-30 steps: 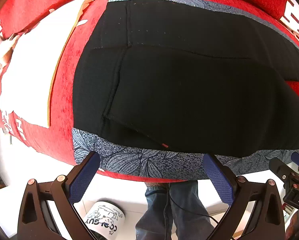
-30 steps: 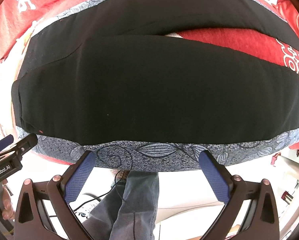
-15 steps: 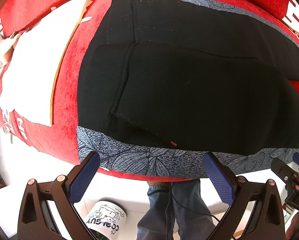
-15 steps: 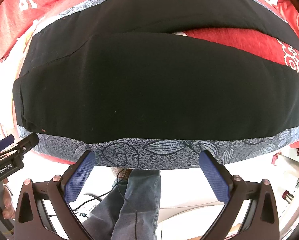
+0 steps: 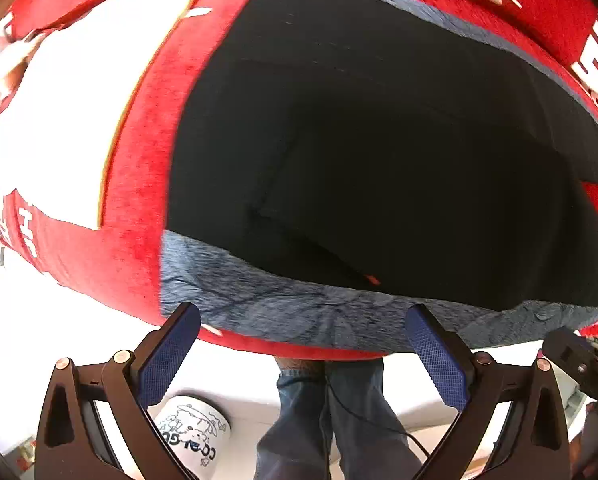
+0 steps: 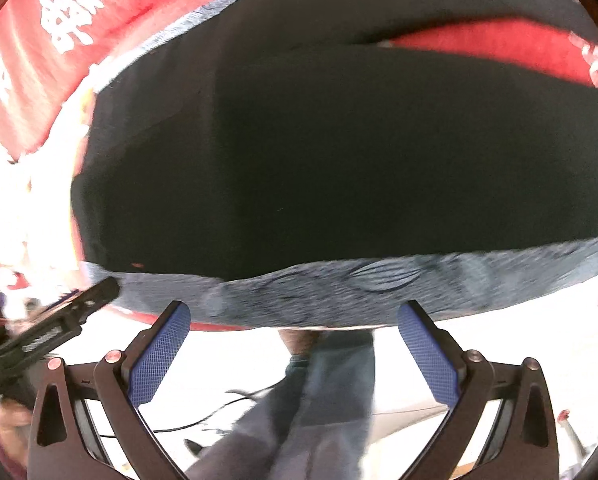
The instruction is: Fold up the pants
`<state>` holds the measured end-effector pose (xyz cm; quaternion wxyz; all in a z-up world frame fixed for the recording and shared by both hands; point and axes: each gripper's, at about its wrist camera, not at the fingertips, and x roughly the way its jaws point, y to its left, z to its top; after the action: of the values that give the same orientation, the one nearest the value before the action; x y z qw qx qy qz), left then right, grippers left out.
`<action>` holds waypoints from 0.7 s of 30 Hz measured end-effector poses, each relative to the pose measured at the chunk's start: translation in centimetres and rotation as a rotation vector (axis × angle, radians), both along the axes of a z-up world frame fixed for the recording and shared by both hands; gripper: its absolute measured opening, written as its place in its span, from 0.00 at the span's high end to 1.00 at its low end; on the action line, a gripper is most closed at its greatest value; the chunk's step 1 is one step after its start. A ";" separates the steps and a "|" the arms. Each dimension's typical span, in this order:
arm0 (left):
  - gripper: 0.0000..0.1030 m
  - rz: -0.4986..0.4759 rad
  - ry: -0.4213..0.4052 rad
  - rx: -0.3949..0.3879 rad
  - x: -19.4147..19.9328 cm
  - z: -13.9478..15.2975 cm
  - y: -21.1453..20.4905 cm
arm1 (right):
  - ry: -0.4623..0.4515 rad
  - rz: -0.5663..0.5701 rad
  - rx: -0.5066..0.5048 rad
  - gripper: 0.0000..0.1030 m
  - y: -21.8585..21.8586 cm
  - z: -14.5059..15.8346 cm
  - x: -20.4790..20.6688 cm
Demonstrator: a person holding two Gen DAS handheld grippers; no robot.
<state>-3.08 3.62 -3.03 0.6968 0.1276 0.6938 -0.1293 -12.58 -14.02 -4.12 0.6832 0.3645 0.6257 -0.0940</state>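
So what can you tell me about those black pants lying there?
The black pants are plain dark fabric, soft and matte, spread flat on a grey-blue leaf-patterned cloth over a red blanket. The two legs lie apart farther along, with a strip of red showing between them in the right wrist view. Seams run near the waist end, and a tiny red tag sits at the near edge. Neither the left gripper nor the right gripper touches them; both hang open before the near edge.
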 end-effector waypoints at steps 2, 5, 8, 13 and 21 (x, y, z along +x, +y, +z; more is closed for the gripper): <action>0.00 0.015 0.009 -0.024 0.1 -0.1 0.9 | -0.049 -0.022 0.094 0.00 0.2 -0.4 -0.4; 0.00 0.078 0.074 -0.106 0.6 -0.9 2.7 | -0.098 -0.040 0.192 0.00 0.8 -0.9 -0.5; 0.00 0.130 0.086 -0.152 0.6 -1.3 4.1 | -0.136 -0.048 0.272 0.02 2.2 -2.2 -0.5; 0.00 0.166 0.113 -0.254 -0.3 -1.7 5.5 | -0.142 -0.086 0.393 0.33 4.6 -5.4 -0.9; 0.00 0.200 0.139 -0.384 -1.2 -2.6 7.8 | -0.255 -0.163 0.486 0.34 6.3 -8.3 -1.3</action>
<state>-4.28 11.47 -5.67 0.6681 -0.0861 0.7121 -0.1979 -13.86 -7.72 -12.46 0.6392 0.5756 0.5074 0.0511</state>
